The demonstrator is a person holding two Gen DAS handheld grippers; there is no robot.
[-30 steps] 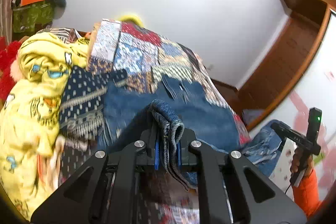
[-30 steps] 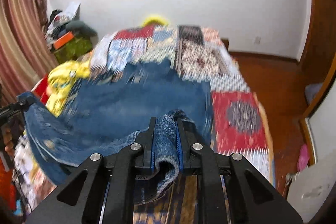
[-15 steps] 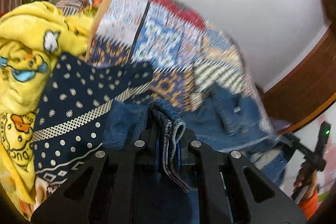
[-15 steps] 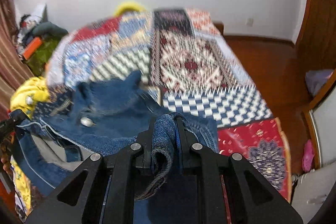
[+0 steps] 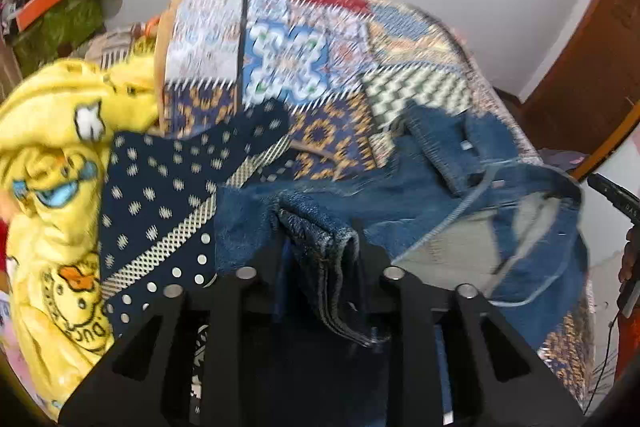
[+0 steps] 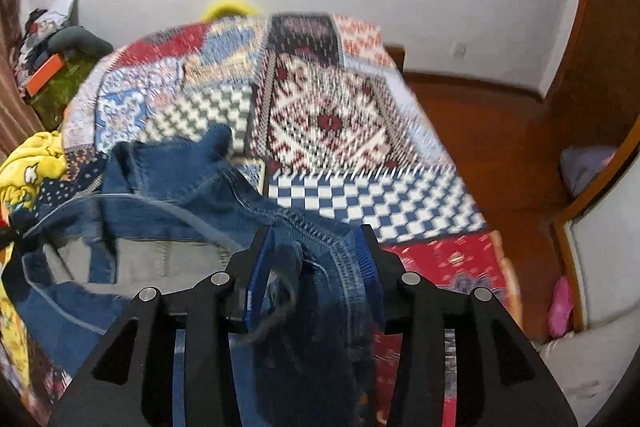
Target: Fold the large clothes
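A yellow duck-print blanket point(image 5: 52, 163) lies beside a navy dotted cloth point(image 5: 160, 195) on the patchwork bedspread point(image 6: 332, 115).

Yellow blanket point(image 5: 52, 163) crowds the left; patchwork bedspread point(image 6: 332, 119) beyond lies open.

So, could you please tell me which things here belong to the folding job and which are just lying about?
Part of the job:
- denim jacket, folds of it between both tongs
- left tongs, jaws opening
- right tongs, jaws opening
- patchwork bedspread, the folding surface

Just lying about:
- yellow duck-print blanket
- navy dotted cloth
- clutter pile by the wall
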